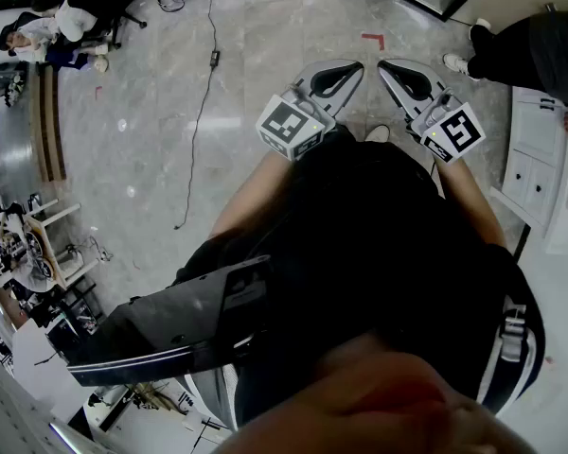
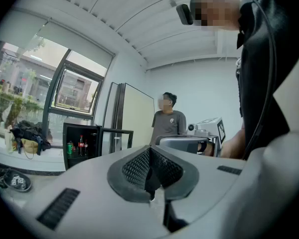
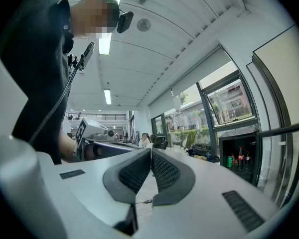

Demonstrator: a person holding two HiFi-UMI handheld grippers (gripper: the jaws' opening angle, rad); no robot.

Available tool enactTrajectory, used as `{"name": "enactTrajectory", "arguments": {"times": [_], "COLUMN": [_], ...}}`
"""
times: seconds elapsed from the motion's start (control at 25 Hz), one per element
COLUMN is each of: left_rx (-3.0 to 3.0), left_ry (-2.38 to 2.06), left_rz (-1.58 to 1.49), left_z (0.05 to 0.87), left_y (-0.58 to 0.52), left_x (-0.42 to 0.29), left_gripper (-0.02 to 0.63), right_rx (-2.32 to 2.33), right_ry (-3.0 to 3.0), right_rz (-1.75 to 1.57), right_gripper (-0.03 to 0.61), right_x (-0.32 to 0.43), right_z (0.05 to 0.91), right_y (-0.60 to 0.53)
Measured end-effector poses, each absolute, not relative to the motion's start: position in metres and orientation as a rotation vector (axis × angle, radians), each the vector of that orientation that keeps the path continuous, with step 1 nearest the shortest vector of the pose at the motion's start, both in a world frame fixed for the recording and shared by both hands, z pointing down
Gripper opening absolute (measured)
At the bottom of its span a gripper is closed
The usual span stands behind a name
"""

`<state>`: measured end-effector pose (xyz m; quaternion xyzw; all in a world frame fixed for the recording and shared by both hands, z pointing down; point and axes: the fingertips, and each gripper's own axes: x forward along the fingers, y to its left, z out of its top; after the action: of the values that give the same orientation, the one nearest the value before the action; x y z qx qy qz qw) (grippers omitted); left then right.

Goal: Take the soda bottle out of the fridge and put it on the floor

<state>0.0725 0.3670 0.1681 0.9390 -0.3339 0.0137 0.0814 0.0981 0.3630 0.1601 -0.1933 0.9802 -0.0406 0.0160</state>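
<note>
Left hand-held gripper (image 2: 149, 156): clenched, pads together, nothing between them. Right hand-held gripper (image 3: 150, 158): same, shut tight and empty. From the head view I hold both close to my chest, side by side with the tips angled toward each other. That is a carry posture, since there is nothing to grasp within reach.

Small black fridge (image 2: 65, 146) stands well apart from me, low against the window wall. Its glass door (image 2: 115, 130) is swung open, so I judge the shelf can be reached without handling the door first.

Soda bottle (image 2: 81, 146) is upright inside the fridge, red label, just beside a green can (image 2: 70, 148). A second dark bottle seems to stand next to it, but at this range I cannot tell the two apart with any certainty.

Floor (image 1: 151, 130) ahead is pale tile, and a cable (image 1: 204, 102) trails across it.

Task not begun: walk up, then open one set of jaws for the bottle.
</note>
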Motion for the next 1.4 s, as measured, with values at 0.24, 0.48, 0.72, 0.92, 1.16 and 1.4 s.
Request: {"name": "enactTrajectory", "arguments": {"times": [0.24,0.48,0.72,0.92,1.16,1.4], "left_rx": [2.790,2.792,2.795,2.803,2.800,2.803], "left_ry": [-1.014,-1.013,-1.010,-1.005,-1.007,-1.010], "left_rz": [0.047,0.045,0.038,0.043,0.044,0.063], "left_z": [0.169,0.169,0.169,0.164,0.161,0.162], "left_y": [0.370,0.369,0.369,0.368,0.367,0.362], "left_x": [0.069,0.069,0.072,0.078,0.089,0.098], "left_gripper": [0.000,0.000,0.000,0.000,0.000,0.000], "right_rx": [-0.606,-0.630,-0.653,-0.649,-0.629,-0.645], "right_ry": [3.045,3.032,3.001,2.986,2.983,2.990], "right_rz": [-0.143,-0.146,-0.142,-0.134,-0.129,-0.130], "right_gripper": [0.014,0.014,0.014,0.012,0.012,0.012], "right_x": [0.096,0.099,0.105,0.111,0.123,0.130], "right_z": [0.162,0.163,0.159,0.153,0.152,0.154], "right_y": [0.367,0.365,0.362,0.363,0.364,0.358]}}
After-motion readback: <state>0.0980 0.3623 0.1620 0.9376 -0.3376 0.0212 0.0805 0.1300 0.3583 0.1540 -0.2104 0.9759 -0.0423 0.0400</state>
